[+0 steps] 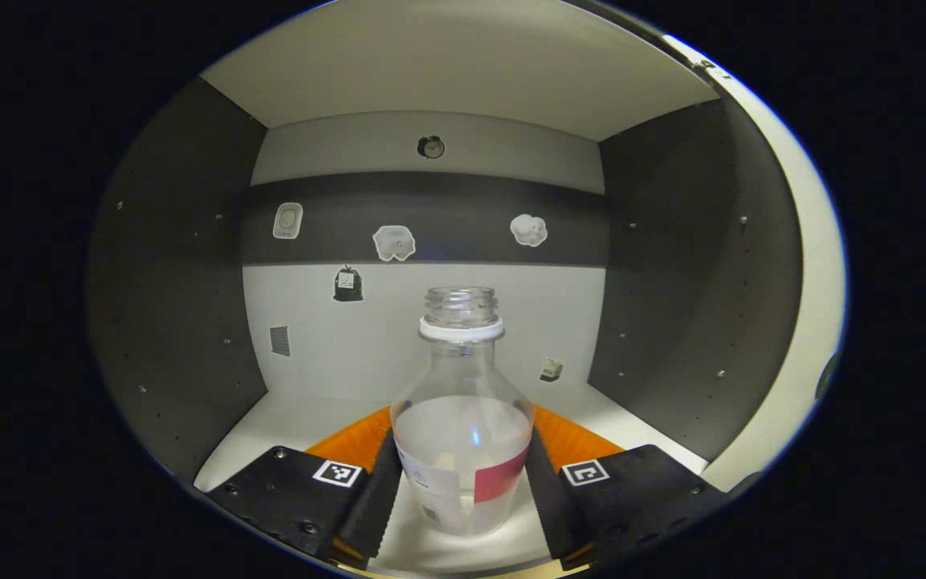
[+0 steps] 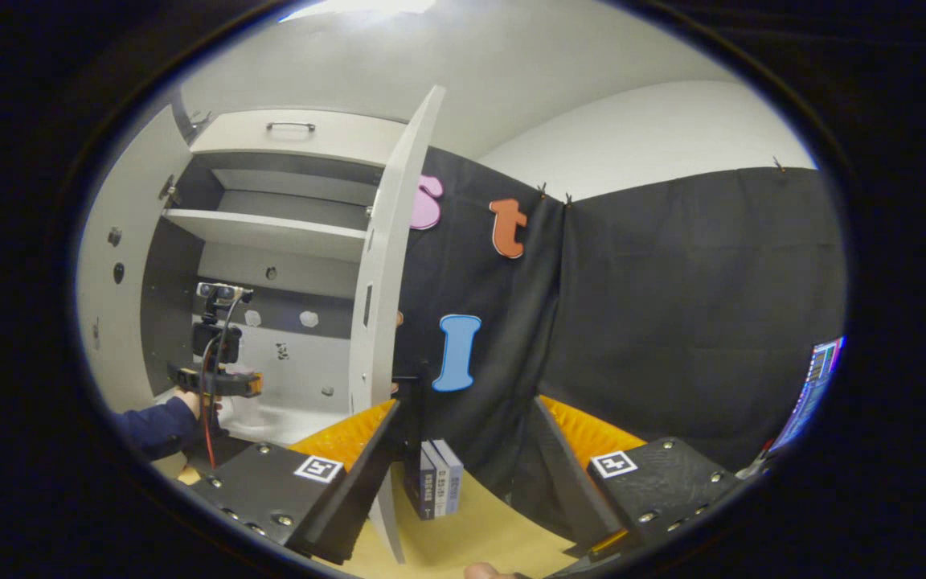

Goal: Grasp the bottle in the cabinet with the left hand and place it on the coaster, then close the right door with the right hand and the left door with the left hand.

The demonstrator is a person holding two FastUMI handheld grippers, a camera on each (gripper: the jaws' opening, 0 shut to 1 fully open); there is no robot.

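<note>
A clear bottle (image 1: 463, 402) without a cap, with a white neck ring and a label, stands upright on the white cabinet floor (image 1: 286, 418). My left gripper (image 1: 463, 494) is open inside the cabinet, one finger close on each side of the bottle's lower body. In the right gripper view, the left gripper (image 2: 218, 379) is held by a hand in a blue sleeve (image 2: 153, 426) inside the cabinet. The right door (image 2: 383, 281) and the left door (image 2: 121, 281) stand open. My right gripper (image 2: 463, 482) is open and holds nothing, in front of the right door's edge.
Small stickers dot the cabinet's back wall (image 1: 431, 338). A shelf (image 2: 270, 233) runs above the compartment. A few small boxes (image 2: 435, 486) stand on the wooden table (image 2: 487, 535) beside the right door. A lit screen (image 2: 813, 386) is at the far right.
</note>
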